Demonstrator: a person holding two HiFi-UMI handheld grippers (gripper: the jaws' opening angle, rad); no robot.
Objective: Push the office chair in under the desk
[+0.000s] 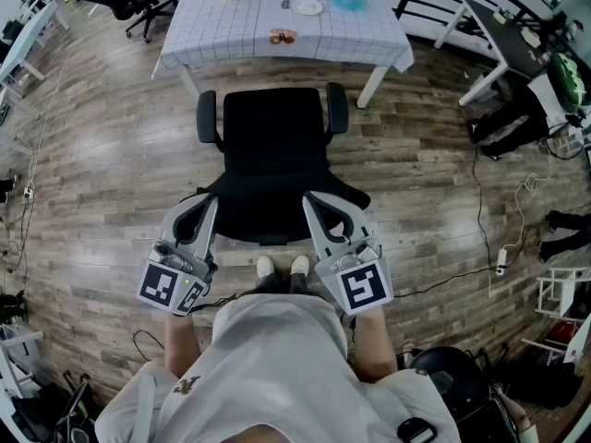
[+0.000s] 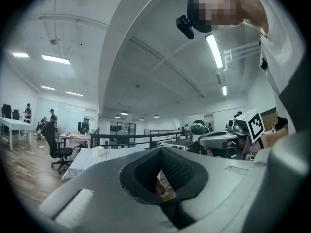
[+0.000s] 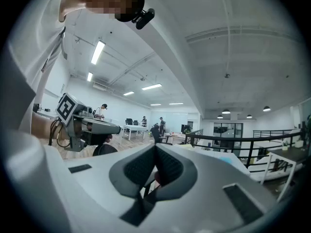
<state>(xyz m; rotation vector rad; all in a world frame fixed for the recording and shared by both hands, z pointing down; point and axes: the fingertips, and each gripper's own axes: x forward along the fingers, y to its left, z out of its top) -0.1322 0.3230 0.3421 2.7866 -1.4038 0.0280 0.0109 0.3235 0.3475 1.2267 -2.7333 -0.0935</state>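
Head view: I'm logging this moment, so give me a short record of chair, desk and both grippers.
chair: black, faces desk, seat still out from under it
desk: white checked cloth, small items on top
left gripper: shut, empty, at chair back's left side
right gripper: shut, empty, at chair back's right side

Bright, even light from ceiling strip lamps; fisheye-bent edges, dark vignetted corners, floor sheen.
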